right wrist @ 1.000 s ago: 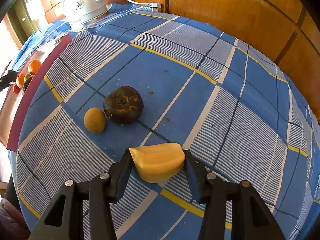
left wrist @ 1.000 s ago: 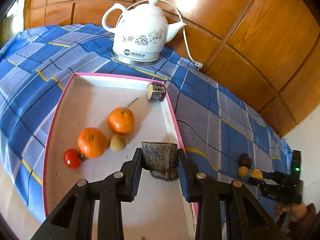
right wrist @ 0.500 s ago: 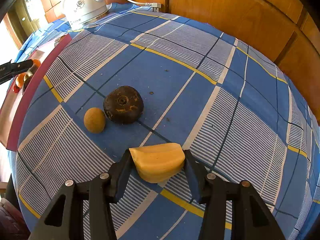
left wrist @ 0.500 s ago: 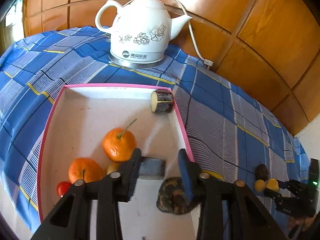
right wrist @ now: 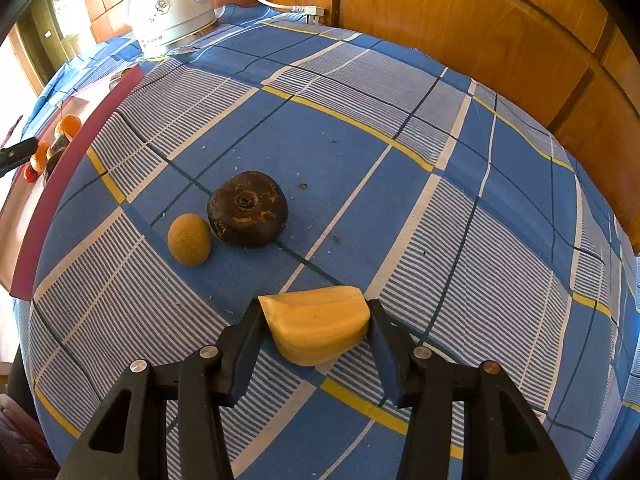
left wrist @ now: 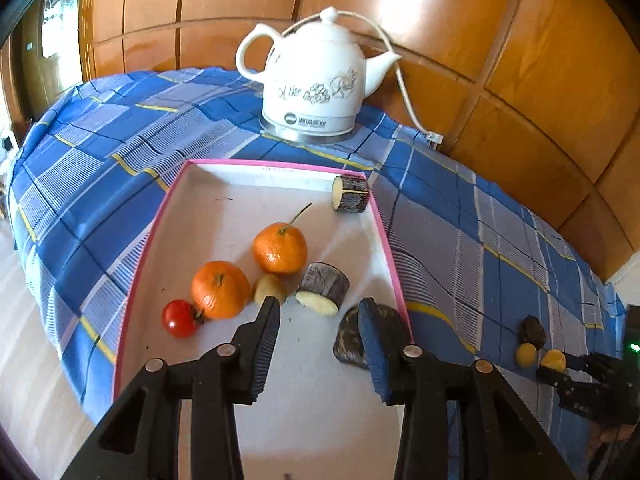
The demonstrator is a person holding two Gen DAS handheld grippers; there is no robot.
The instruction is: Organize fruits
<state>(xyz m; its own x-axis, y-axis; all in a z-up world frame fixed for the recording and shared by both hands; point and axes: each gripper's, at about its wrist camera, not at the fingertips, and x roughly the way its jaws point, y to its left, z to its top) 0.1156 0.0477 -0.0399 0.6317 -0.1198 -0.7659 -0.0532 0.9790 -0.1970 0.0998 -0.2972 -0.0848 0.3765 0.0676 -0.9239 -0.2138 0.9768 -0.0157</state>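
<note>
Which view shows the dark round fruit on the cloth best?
The right wrist view: the dark round fruit lies close and sharp, touching the small tan fruit. In the left wrist view it is a tiny dark blob near the right edge.

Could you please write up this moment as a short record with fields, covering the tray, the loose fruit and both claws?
tray: pink-rimmed tray on the checked cloth
in tray: two oranges, a tomato, a small tan fruit, three dark-skinned cut pieces
left claw: open over the tray, nothing between the pads, jaws just opened
right claw: closed on the yellow fruit piece
loose on cloth: dark round fruit, small tan ball
behind: white kettle
</note>
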